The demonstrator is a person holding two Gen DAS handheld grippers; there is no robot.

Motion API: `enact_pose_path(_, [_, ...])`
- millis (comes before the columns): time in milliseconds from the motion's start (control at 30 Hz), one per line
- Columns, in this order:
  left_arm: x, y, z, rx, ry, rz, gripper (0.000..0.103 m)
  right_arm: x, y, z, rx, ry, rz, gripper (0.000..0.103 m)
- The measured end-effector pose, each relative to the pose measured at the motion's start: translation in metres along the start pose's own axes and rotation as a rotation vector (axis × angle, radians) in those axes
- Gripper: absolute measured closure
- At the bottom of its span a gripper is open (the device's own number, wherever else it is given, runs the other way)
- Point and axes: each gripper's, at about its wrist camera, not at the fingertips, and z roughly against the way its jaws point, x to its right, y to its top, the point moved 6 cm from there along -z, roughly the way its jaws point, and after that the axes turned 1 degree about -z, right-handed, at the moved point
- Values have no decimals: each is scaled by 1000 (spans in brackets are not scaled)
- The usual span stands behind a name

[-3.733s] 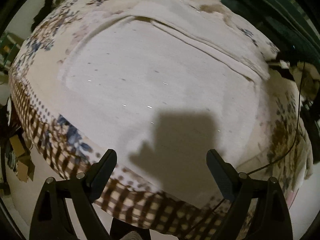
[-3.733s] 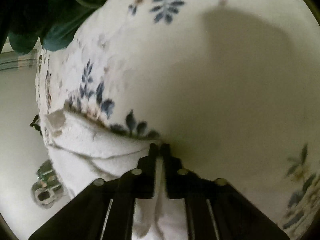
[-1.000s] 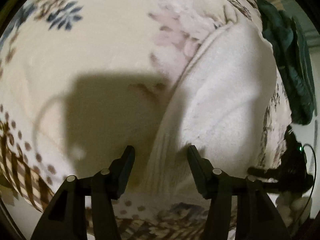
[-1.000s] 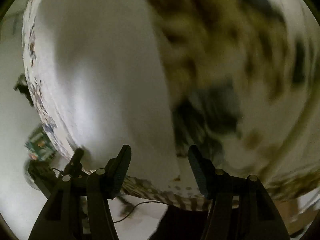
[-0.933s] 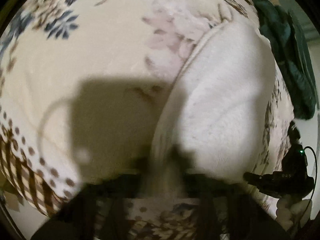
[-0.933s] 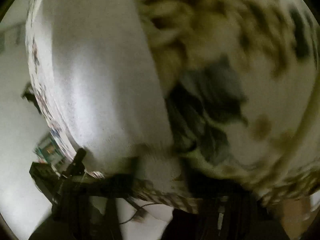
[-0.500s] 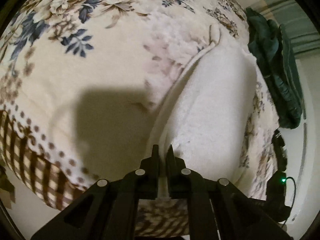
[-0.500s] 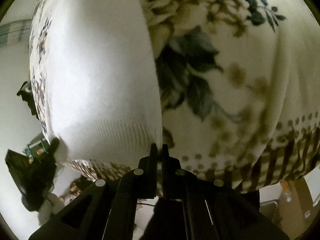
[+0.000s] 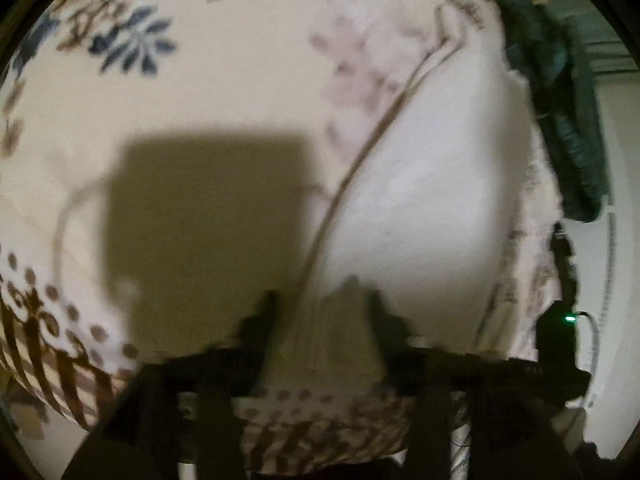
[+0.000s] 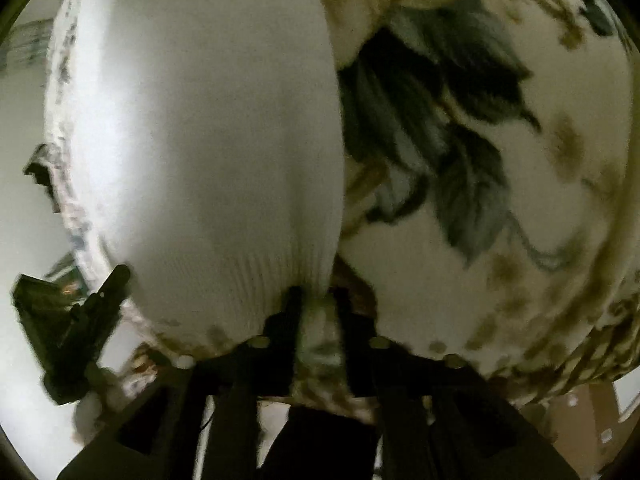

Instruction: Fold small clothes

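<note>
A white knitted garment [image 9: 432, 184] lies folded on a floral blanket [image 9: 224, 80]. In the left wrist view its ribbed hem reaches down between the fingers of my left gripper [image 9: 324, 308], which is blurred and open, with the jaws apart on either side of the hem. In the right wrist view the same white garment [image 10: 208, 128] fills the left half, and my right gripper [image 10: 318, 300] stands at its ribbed hem corner with a narrow gap between the jaws; it is open.
The blanket [image 10: 540, 220] with large leaf prints covers a bed with a brown patterned border [image 9: 52, 356]. A dark green garment [image 9: 568, 120] lies at the far right. My other gripper [image 10: 72, 328] shows at the hem's left end.
Half a second ago both grippers were shut on the garment's hem. Now both have opened, the left wide and the right a little, and the hem lies on the blanket.
</note>
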Motion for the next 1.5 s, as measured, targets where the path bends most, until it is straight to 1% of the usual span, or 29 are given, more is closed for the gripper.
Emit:
enact_pose_path(33, [1,3,4,10,-23,-8,32,2,0,4,6,31,-12,41])
enact_pose_path(67, [1,7,4,10,-47,-16,32,6,2,10,16,68,-27,38])
enact_pose_path(200, [1,17,-25,-52,-102,-29,32,18,7,5,26,169,-76,38])
enact_pose_path(267, [5,21,-44,-81,-105,-46,32,18,9,-4,25,215,-97,37])
enact_pose_path(300, [6,22,-47,-85,-102,-58,32,17,9,-11,25,243,-104,36])
enact_pose_path(333, [7,22,-51,-85,-94,-73,32,14,17,-14,26,261,-113,36])
enact_pose_path(400, [10,20,-50,-75,-94,-91,32,11,19,-23,27,318,-135,36])
enact_pose_path(433, [11,18,-48,-68,-101,-96,32,12,19,-24,31,343,-154,34])
enact_pose_path(533, [16,18,-47,-66,-115,-106,32,1,21,-31,46,390,-182,35])
enact_pose_path(567, [17,18,-48,-66,-121,-103,32,-2,21,-32,57,395,-184,38])
enact_pose_path(600, [18,19,-49,-67,-129,-99,32,-6,21,-33,65,402,-184,49])
enact_pose_path(633, [18,20,-49,-66,-128,-96,33,-8,20,-34,66,406,-185,58])
enact_pose_path(667, [20,20,-49,-66,-125,-97,39,-9,19,-35,66,413,-190,72])
enact_pose_path(700, [20,20,-49,-70,-122,-101,69,-12,18,-36,69,424,-197,80])
enact_pose_path(733, [22,18,-50,-88,-120,-100,93,-14,16,-34,75,440,-206,83])
enact_pose_path(767, [22,17,-49,-92,-124,-88,94,-18,19,-37,80,441,-210,85])
enact_pose_path(867, [27,16,-38,-76,-119,-72,94,-26,14,-26,86,445,-195,87])
enact_pose_path(900, [30,16,-34,-75,-127,-63,94,-20,18,-21,87,446,-186,87])
enact_pose_path(967, [39,19,-23,-72,-145,-44,94,-26,15,-6,91,463,-176,87])
enact_pose_path(1033, [50,25,-11,-63,-171,-29,94,-25,18,14,96,498,-174,88])
enact_pose_path(1133, [77,48,12,-16,-214,-37,94,-37,31,51,127,565,-164,88])
enact_pose_path(1200, [98,74,25,29,-248,-46,94,-50,50,81,163,603,-149,88])
enact_pose_path(1233, [109,89,29,50,-271,-50,94,-62,58,89,178,618,-142,88])
enact_pose_path(1267, [124,112,32,78,-298,-54,94,-69,72,103,194,634,-133,88])
enact_pose_path(1300, [131,125,32,91,-312,-60,94,-76,87,114,213,647,-127,88])
enact_pose_path(1333, [145,148,30,112,-329,-70,94,-86,110,129,242,660,-119,88])
enact_pose_path(1367, [155,164,28,128,-338,-74,94,-92,124,137,258,660,-113,88])
enact_pose_path(1433, [173,201,18,150,-356,-96,94,-104,166,157,303,651,-93,88])
enact_pose_path(1500, [192,247,4,171,-368,-94,94,-116,214,174,321,651,-83,88])
